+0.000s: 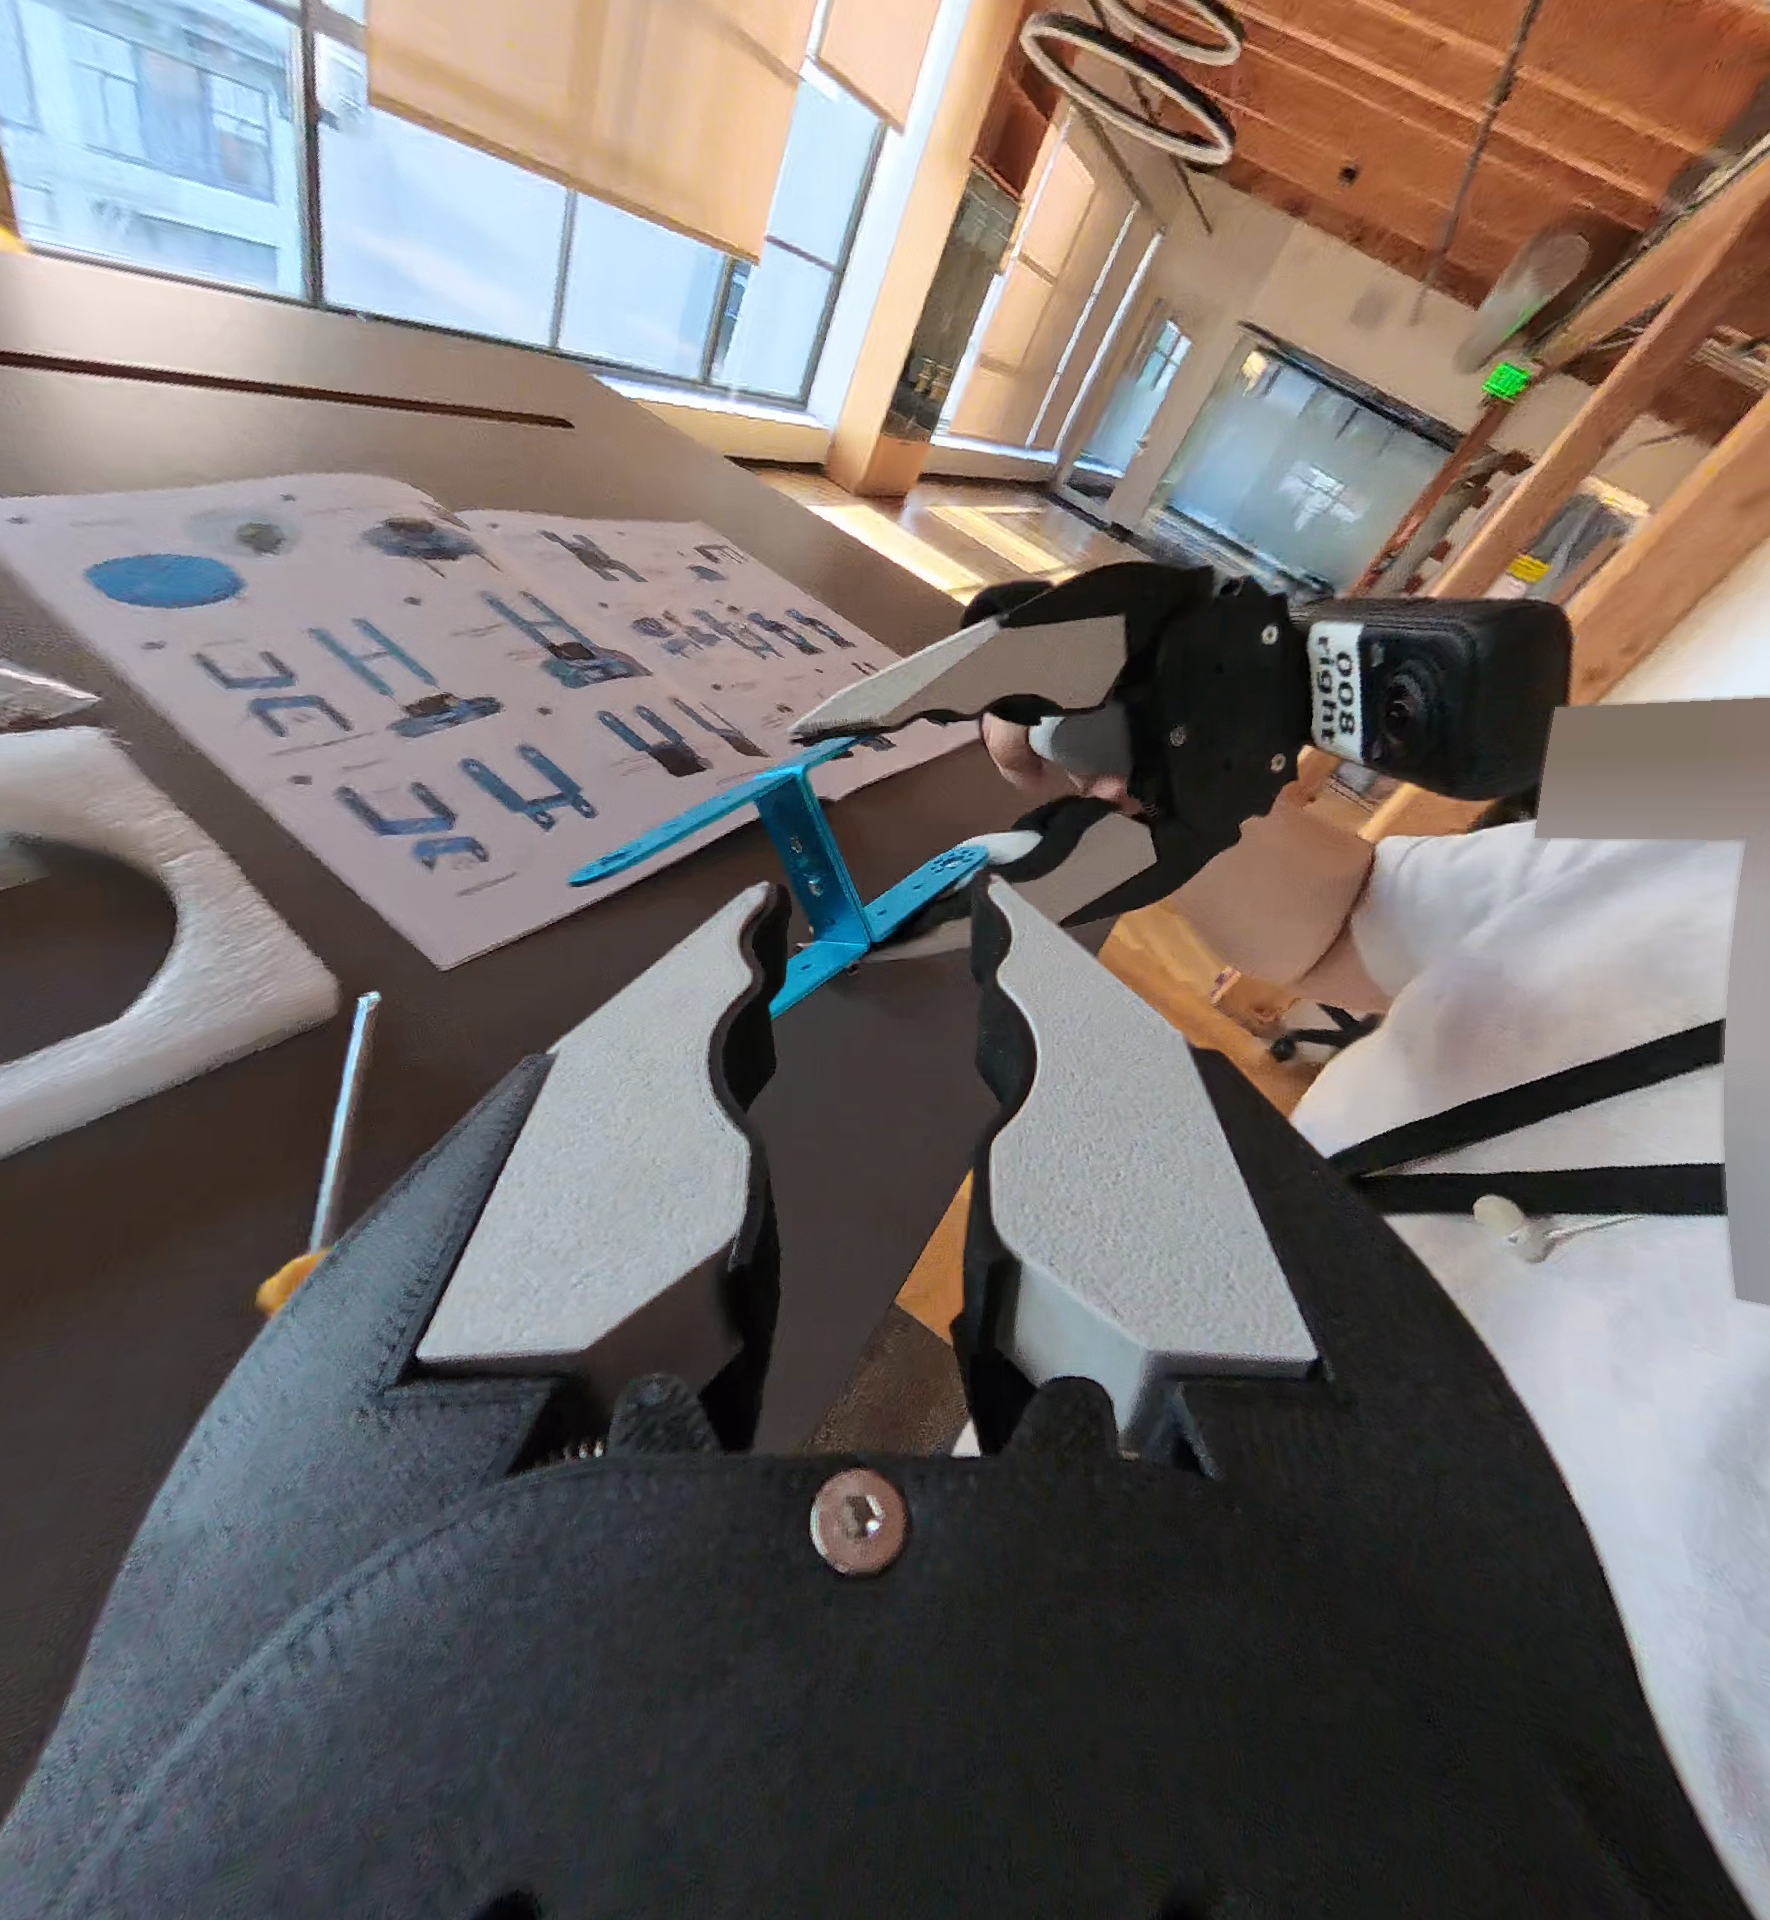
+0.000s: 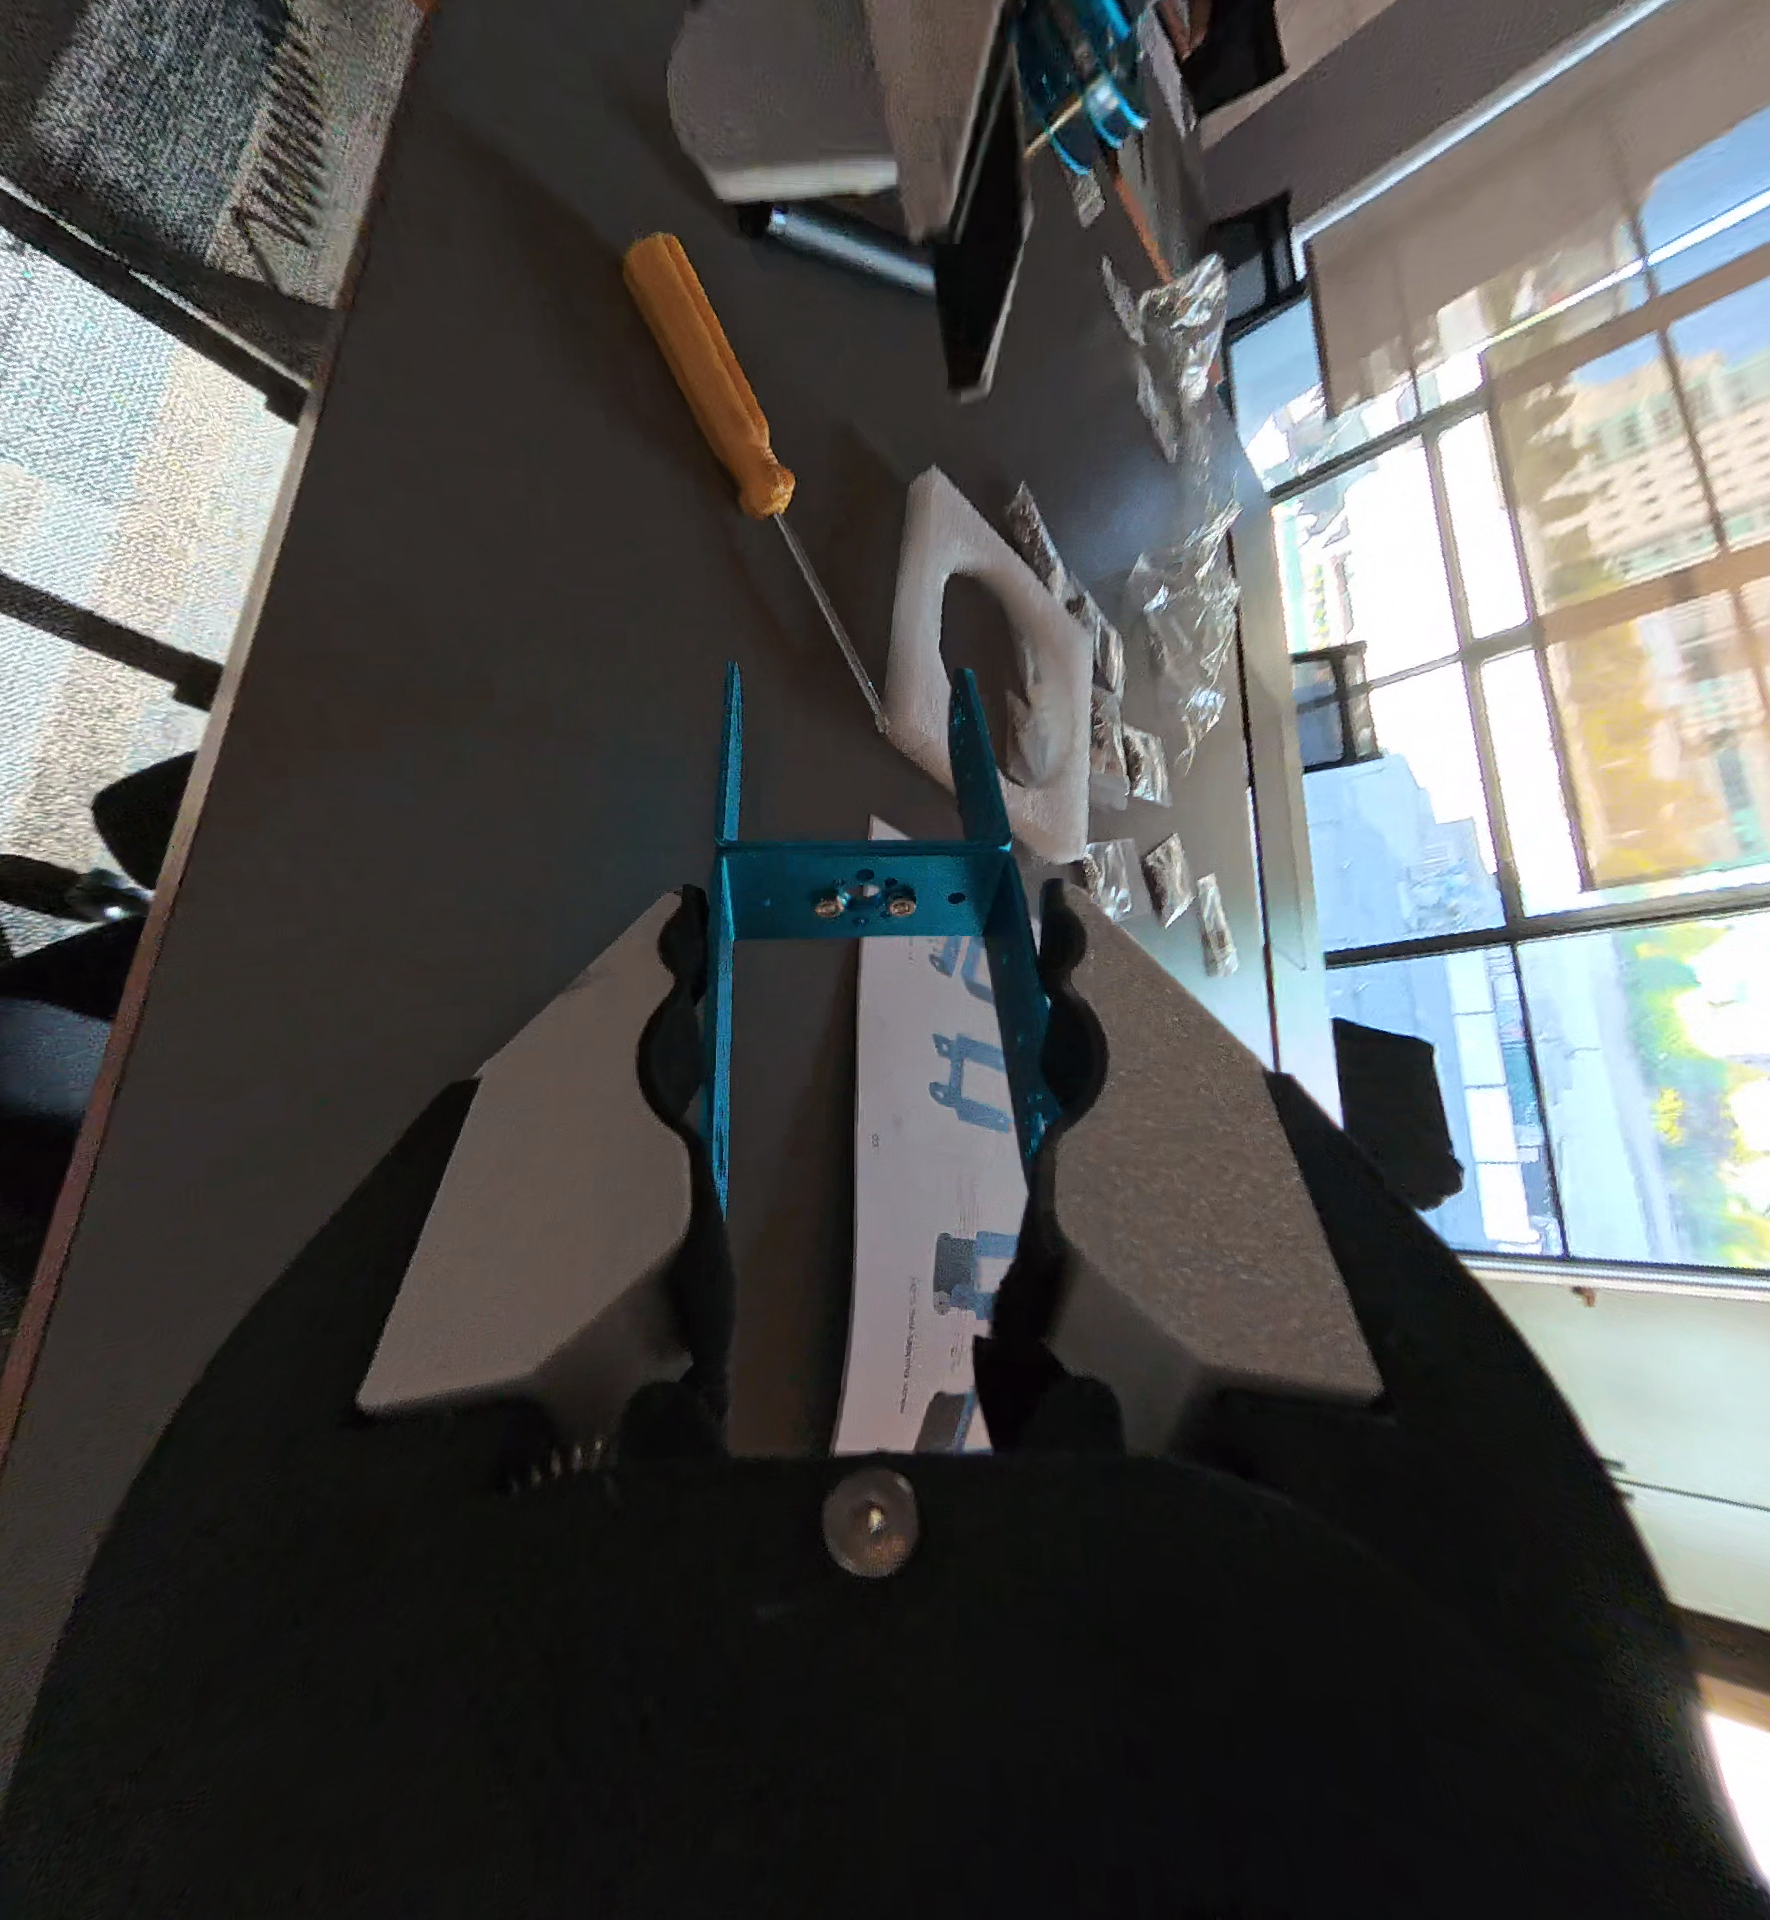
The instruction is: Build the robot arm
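- The blue metal bracket (image 2: 865,904), an H-shaped frame of two long perforated strips joined by a cross plate with small screws, sits between the fingers of the right gripper (image 2: 865,914); each strip lies against the inner black pad of one finger, so this claw is clenched on the bracket across its width.
- In the left wrist view the same bracket (image 1: 808,862) stands tilted just ahead of the left gripper (image 1: 876,904), its lower corner close to the fingertips. The left claw's fingers are spread with bare table showing between them, released and gripping nothing.
- The right gripper (image 1: 902,810) comes in from the left claw's right, one finger over the bracket's upper strip and one at the lower strip.
- The bracket's free strip ends reach away from the right claw over the dark table (image 2: 507,644).
- A printed instruction sheet (image 1: 424,665) lies beyond the bracket from the left claw, under part of the frame.
- A screwdriver with an orange handle (image 2: 704,374) lies ahead and left of the right claw, its tip touching a white foam piece (image 2: 964,582) with a cut-out.
- Small clear bags (image 2: 1172,623) lie scattered past the foam, toward the windows.
- The table's edge runs close along the right claw's left side; open dark surface lies between that edge and the bracket.
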Available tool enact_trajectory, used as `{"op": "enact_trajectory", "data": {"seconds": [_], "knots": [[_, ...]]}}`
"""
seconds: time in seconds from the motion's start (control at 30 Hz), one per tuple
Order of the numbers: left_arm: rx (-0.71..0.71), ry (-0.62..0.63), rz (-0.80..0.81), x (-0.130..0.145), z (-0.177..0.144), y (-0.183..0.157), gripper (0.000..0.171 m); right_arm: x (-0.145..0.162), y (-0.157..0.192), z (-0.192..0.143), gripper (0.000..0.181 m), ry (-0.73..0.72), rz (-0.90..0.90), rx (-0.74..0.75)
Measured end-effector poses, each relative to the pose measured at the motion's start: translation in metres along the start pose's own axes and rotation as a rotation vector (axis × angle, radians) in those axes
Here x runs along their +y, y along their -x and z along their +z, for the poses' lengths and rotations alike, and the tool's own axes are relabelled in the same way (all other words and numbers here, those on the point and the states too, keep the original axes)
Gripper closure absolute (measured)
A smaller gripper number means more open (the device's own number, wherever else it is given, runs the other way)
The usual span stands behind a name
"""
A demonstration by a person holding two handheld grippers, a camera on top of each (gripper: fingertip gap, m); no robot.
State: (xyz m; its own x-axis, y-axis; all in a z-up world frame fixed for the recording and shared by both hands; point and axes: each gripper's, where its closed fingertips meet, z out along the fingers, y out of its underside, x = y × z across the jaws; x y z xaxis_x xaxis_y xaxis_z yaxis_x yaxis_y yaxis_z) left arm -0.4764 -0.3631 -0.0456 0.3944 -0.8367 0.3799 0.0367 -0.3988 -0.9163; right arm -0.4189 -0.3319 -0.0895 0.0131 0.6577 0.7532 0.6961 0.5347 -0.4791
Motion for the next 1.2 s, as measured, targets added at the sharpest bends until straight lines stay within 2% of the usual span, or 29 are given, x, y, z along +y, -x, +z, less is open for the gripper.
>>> {"op": "enact_trajectory", "data": {"seconds": [0.1, 0.23, 0.37, 0.47, 0.53, 0.57, 0.6, 0.67, 0.7, 0.77, 0.83, 0.93, 0.97, 1.0, 1.03, 1.2], "knots": [[0.032, 0.048, -0.008, 0.015, 0.019, 0.003, 0.138, -0.005, 0.000, -0.002, 0.117, -0.010, -0.063, 0.033], [0.090, 0.041, -0.027, 0.020, 0.032, -0.002, 0.141, -0.011, -0.003, -0.004, 0.118, -0.007, -0.100, 0.065], [0.041, 0.014, 0.022, 0.021, 0.031, -0.001, 0.143, -0.022, -0.011, -0.014, 0.118, -0.080, -0.118, 0.150], [0.040, -0.148, -0.028, 0.003, 0.017, -0.005, 0.141, -0.035, -0.028, -0.032, 0.118, -0.206, -0.066, 0.275], [0.139, -0.327, -0.105, -0.015, 0.007, -0.020, 0.139, -0.046, -0.031, -0.046, 0.122, -0.304, -0.024, 0.316], [0.183, -0.410, -0.153, -0.023, 0.004, -0.024, 0.133, -0.051, -0.032, -0.051, 0.131, -0.344, -0.015, 0.341], [0.212, -0.490, -0.180, -0.030, 0.000, -0.028, 0.126, -0.055, -0.027, -0.056, 0.181, -0.372, -0.040, 0.351], [0.210, -0.619, -0.158, -0.041, -0.009, -0.029, 0.134, -0.062, -0.034, -0.066, 0.181, -0.421, -0.134, 0.479], [0.165, -0.630, -0.127, -0.040, -0.008, -0.025, 0.140, -0.059, -0.033, -0.060, 0.181, -0.396, -0.141, 0.471], [0.032, -0.565, -0.132, -0.027, 0.004, 0.000, 0.144, -0.037, -0.024, -0.031, 0.181, -0.276, -0.065, 0.335], [0.072, -0.489, -0.190, -0.015, 0.017, 0.004, 0.153, -0.026, -0.012, -0.016, 0.181, -0.253, 0.006, 0.211], [0.030, -0.391, -0.202, -0.002, 0.027, 0.010, 0.148, -0.011, -0.002, -0.008, 0.181, -0.224, 0.153, 0.072], [0.017, -0.389, -0.185, -0.001, 0.026, 0.008, 0.147, -0.007, 0.004, -0.008, 0.171, -0.218, 0.202, 0.003], [0.005, -0.389, -0.172, 0.000, 0.023, 0.007, 0.147, -0.004, 0.012, -0.010, 0.150, -0.222, 0.238, -0.087], [-0.005, -0.383, -0.163, 0.001, 0.021, 0.006, 0.147, 0.001, 0.020, -0.014, 0.142, -0.224, 0.268, -0.181], [-0.060, -0.330, -0.118, 0.012, 0.012, 0.009, 0.148, 0.042, 0.016, -0.010, 0.142, -0.159, 0.289, -0.343]]}}
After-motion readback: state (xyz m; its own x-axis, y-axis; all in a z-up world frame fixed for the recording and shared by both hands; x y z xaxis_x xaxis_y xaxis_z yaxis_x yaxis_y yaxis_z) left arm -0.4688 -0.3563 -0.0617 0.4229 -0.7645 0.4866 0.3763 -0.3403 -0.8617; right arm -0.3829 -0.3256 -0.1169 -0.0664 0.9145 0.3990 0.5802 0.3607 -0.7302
